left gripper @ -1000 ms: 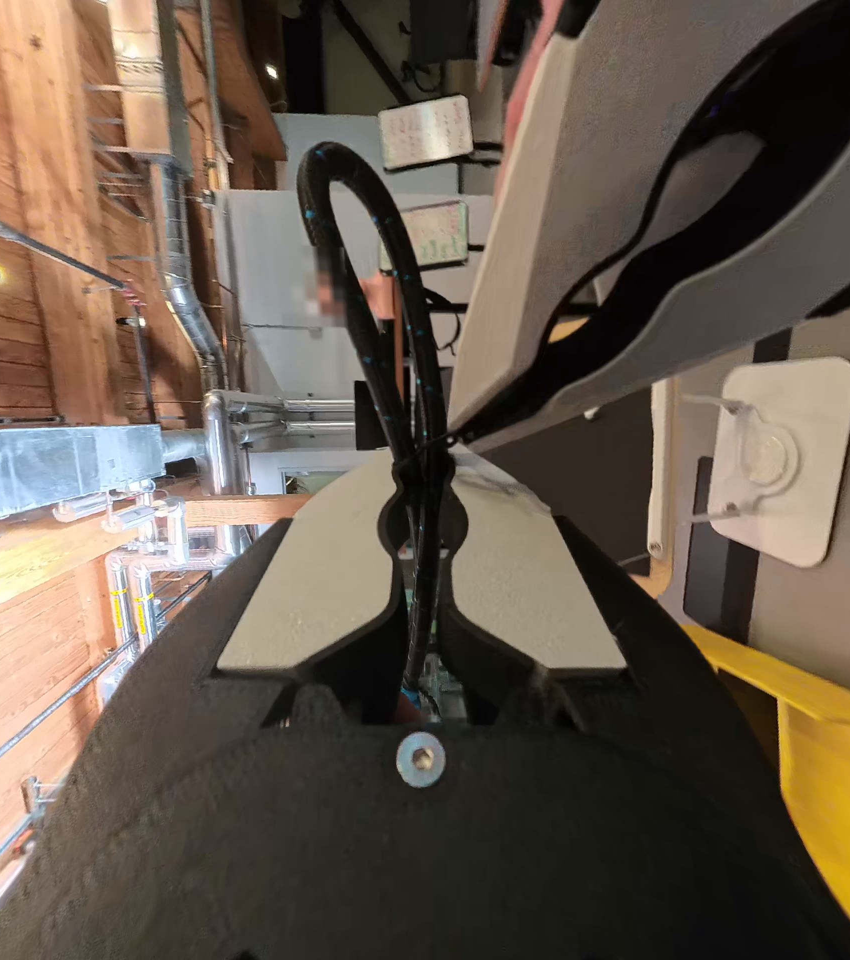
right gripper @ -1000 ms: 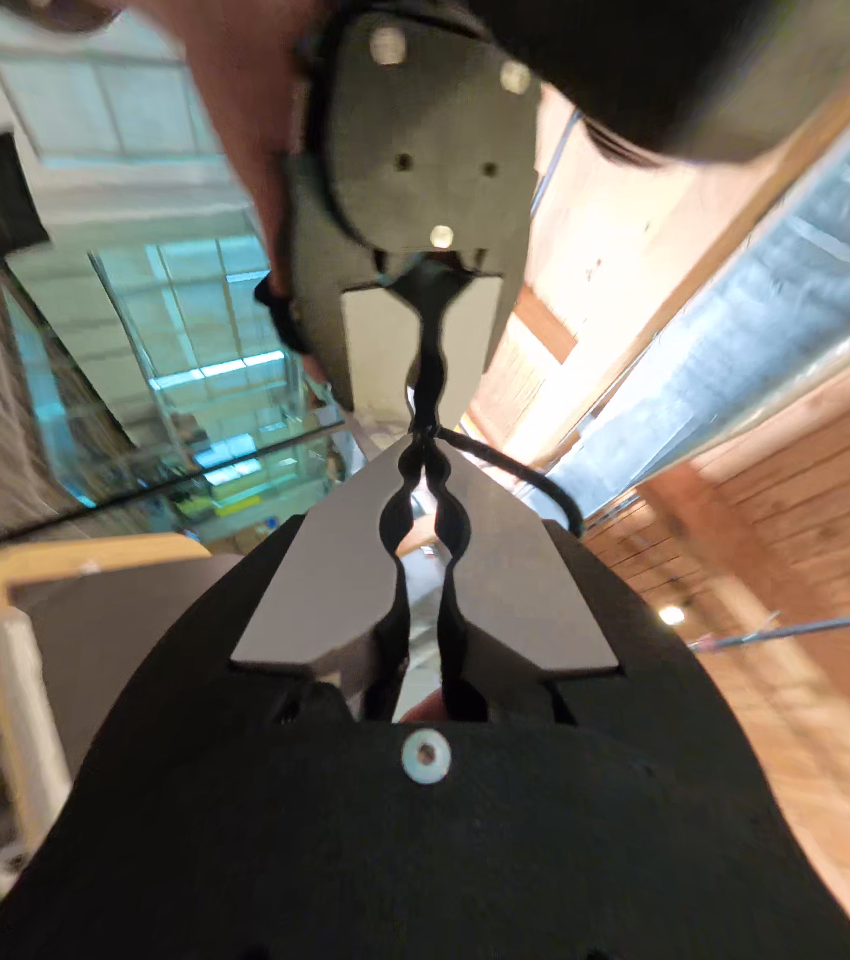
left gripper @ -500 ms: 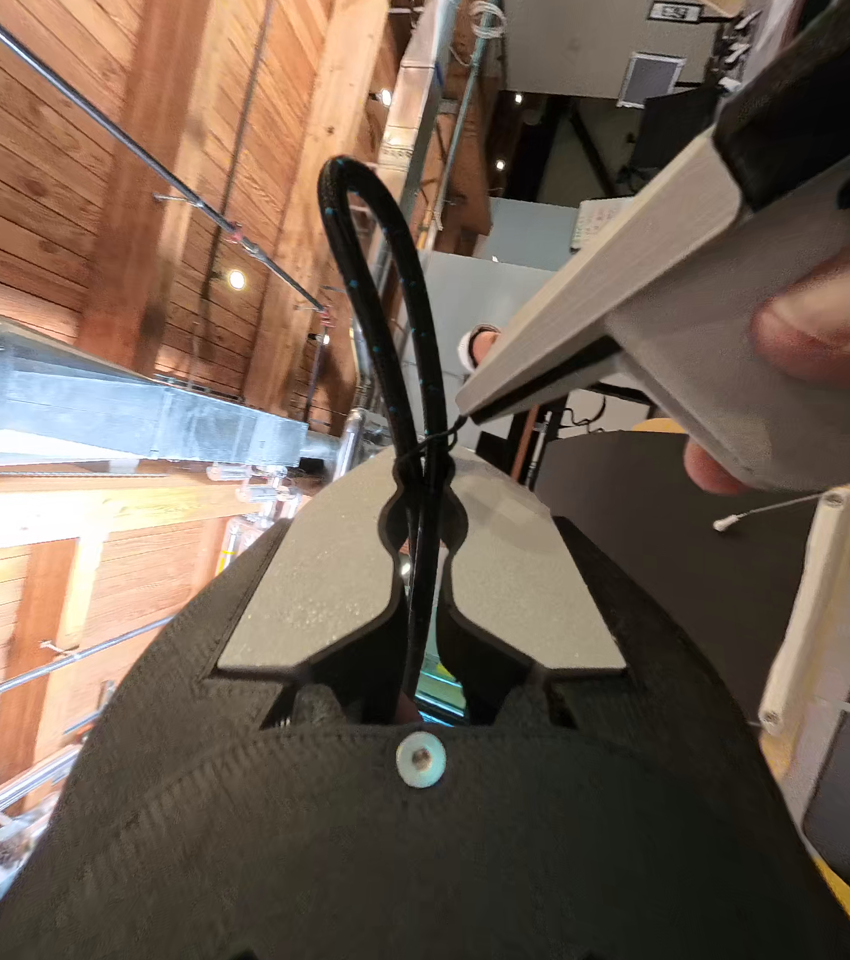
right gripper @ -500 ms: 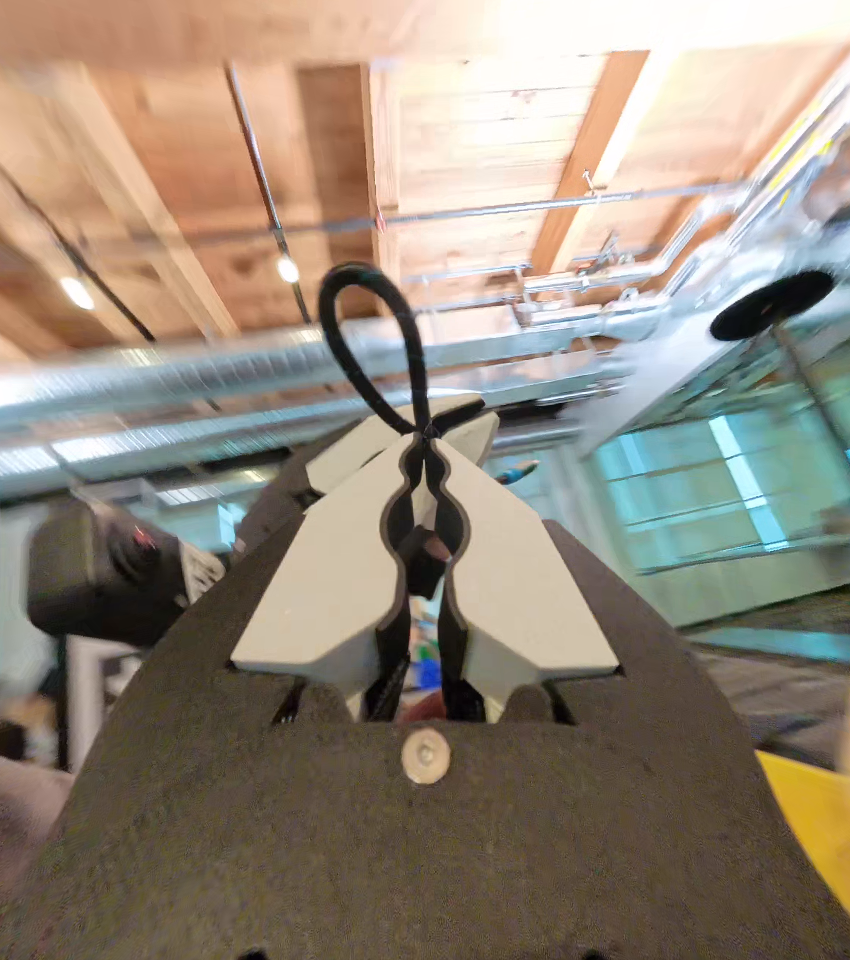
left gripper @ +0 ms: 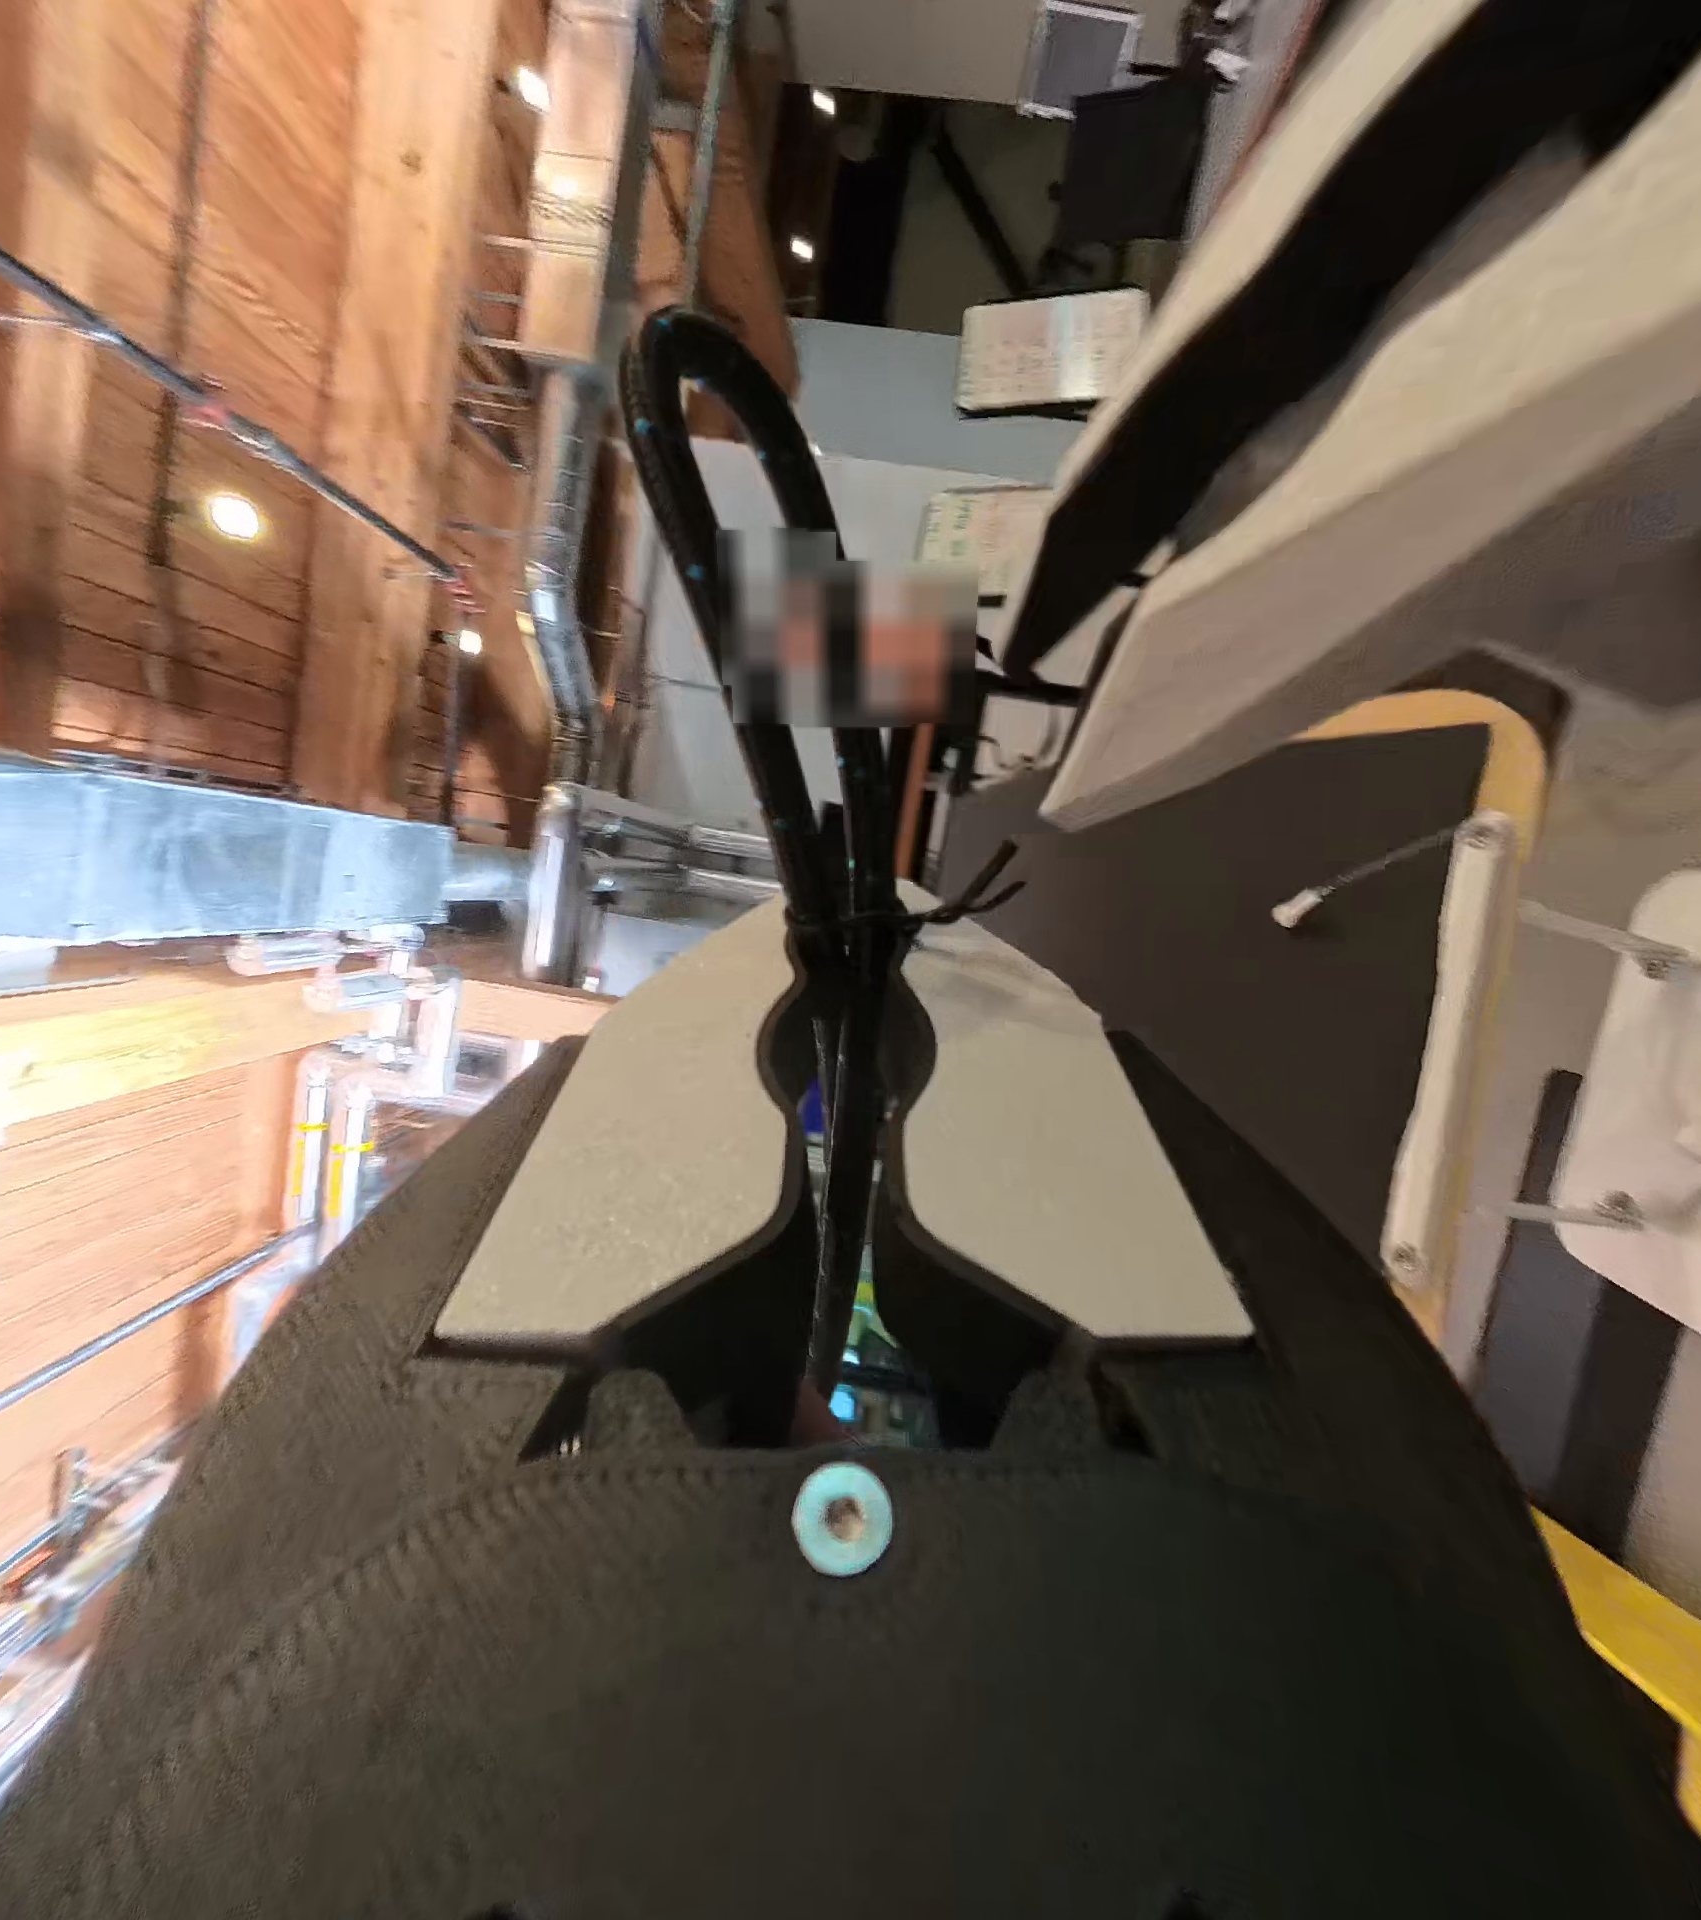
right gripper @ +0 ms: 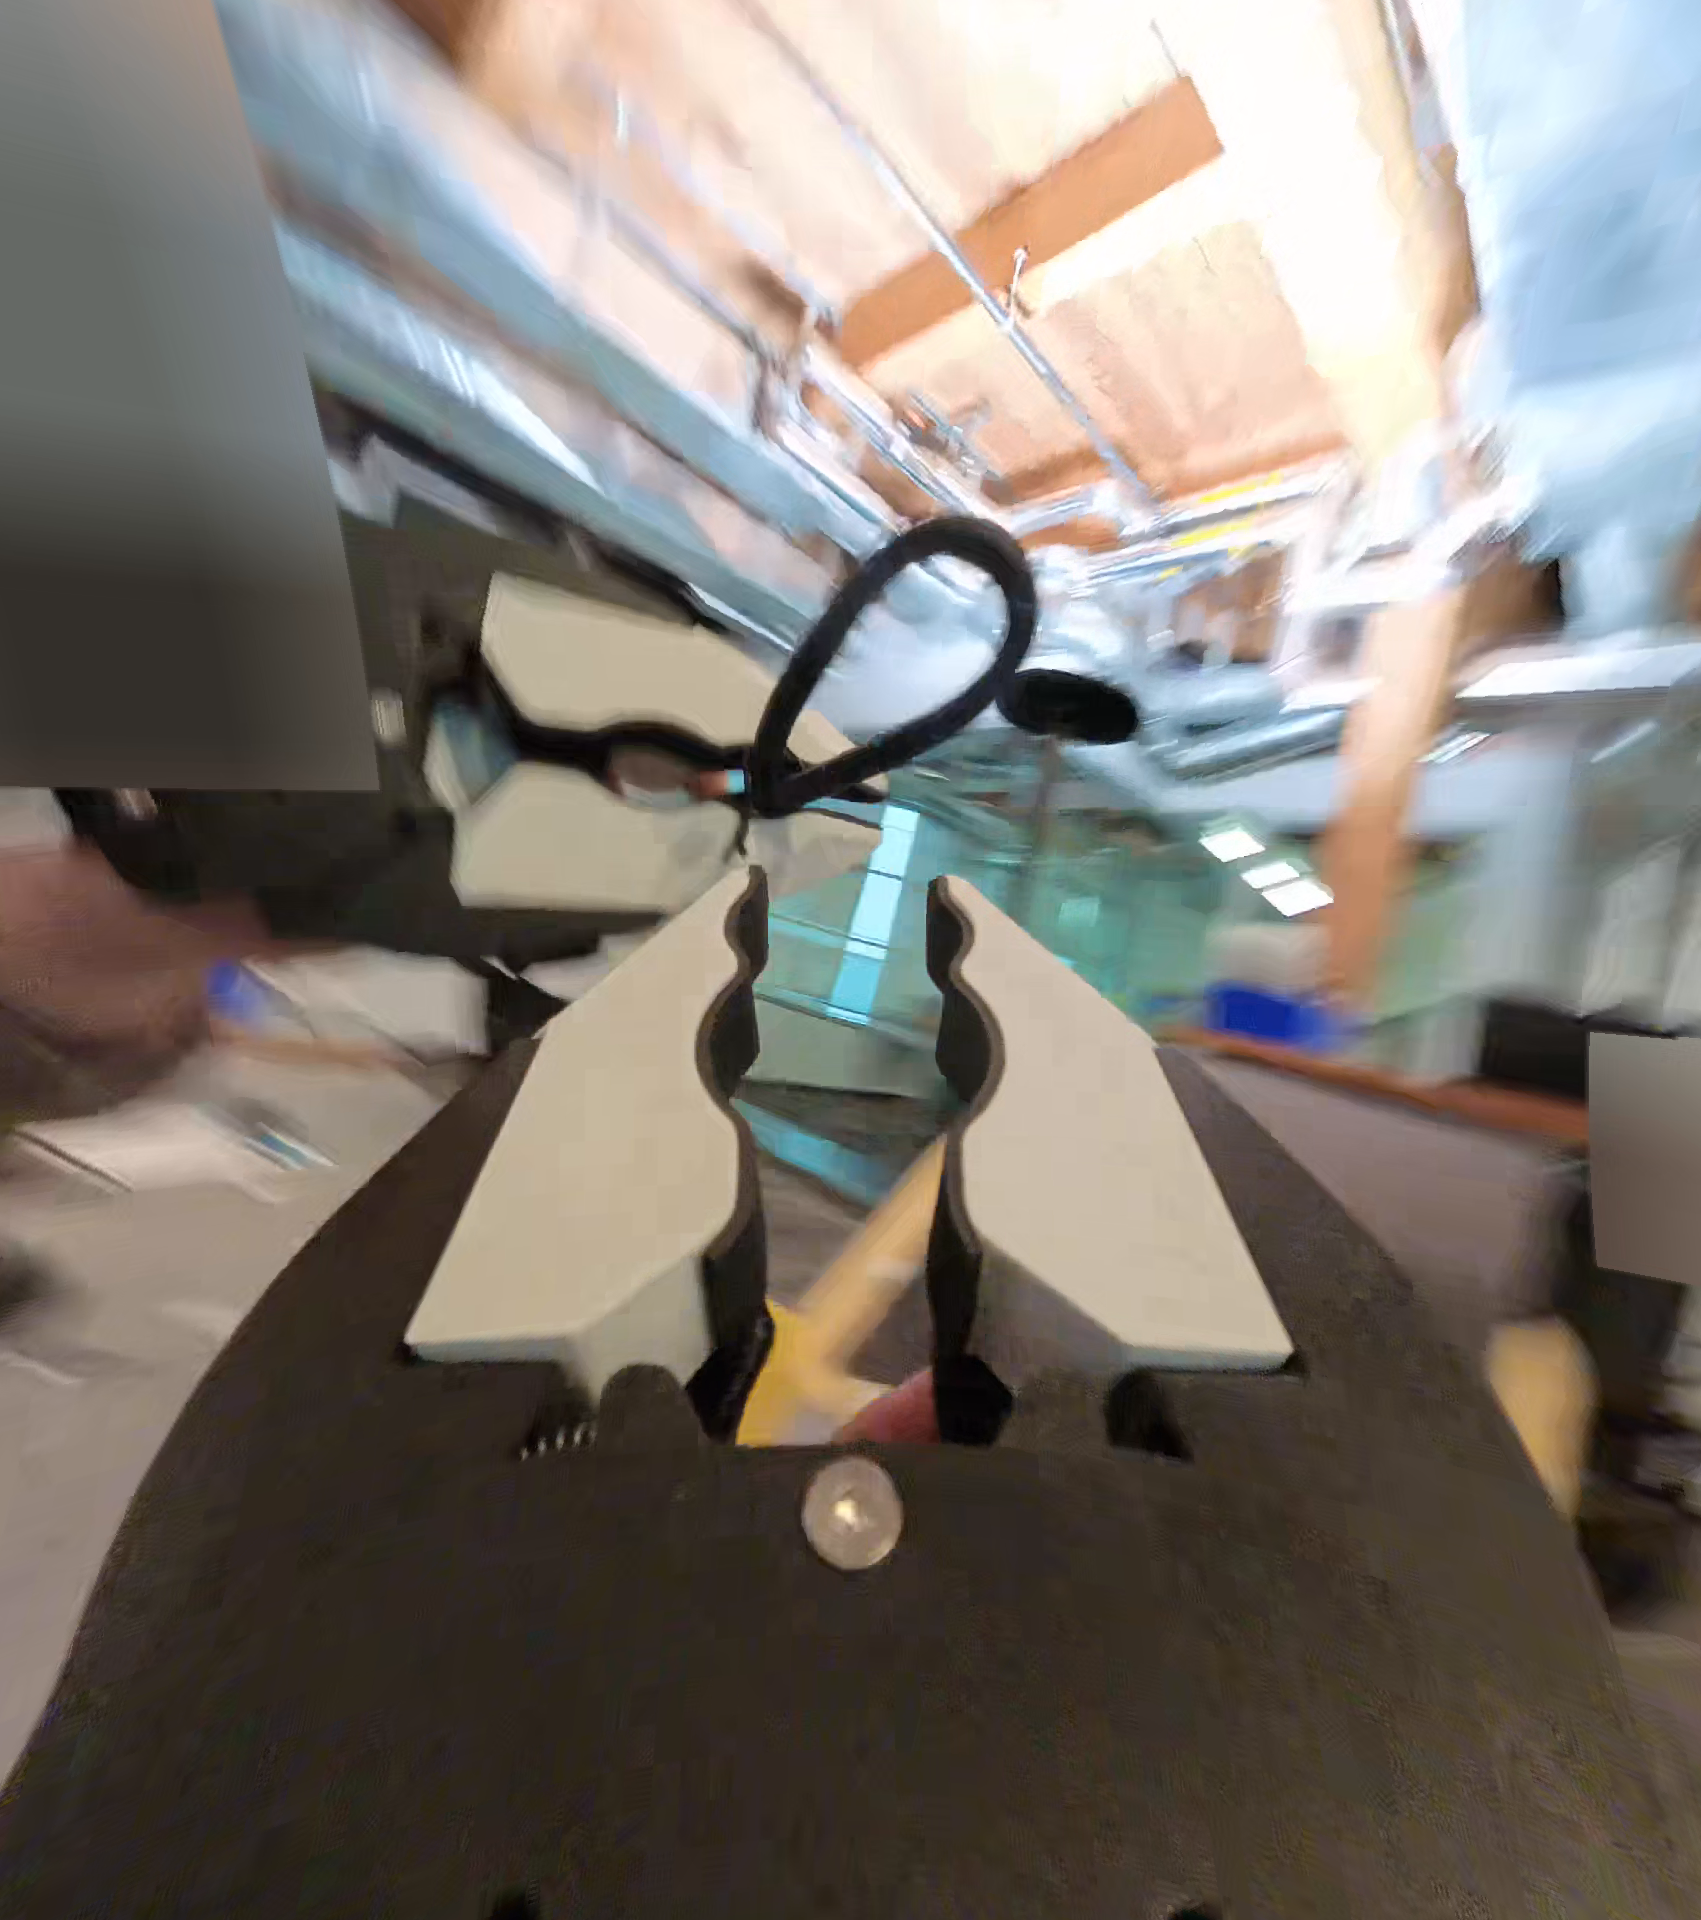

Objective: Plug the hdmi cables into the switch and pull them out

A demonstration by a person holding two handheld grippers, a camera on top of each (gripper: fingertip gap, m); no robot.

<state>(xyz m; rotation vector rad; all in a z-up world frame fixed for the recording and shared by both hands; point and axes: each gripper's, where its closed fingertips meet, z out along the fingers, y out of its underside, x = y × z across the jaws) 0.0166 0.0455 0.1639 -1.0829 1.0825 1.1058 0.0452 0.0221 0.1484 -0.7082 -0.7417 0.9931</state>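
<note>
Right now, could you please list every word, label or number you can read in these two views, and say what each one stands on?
Upper white board, far background of the left wrist view: handwriting, too blurred to read.
Lower white board, just beneath it: marks, too blurred to read.
Yellow bands on the pipes: too small to tell whether they bear any writing.
Right wrist view: smeared by motion, nothing legible.
So no text can be read here.
</note>
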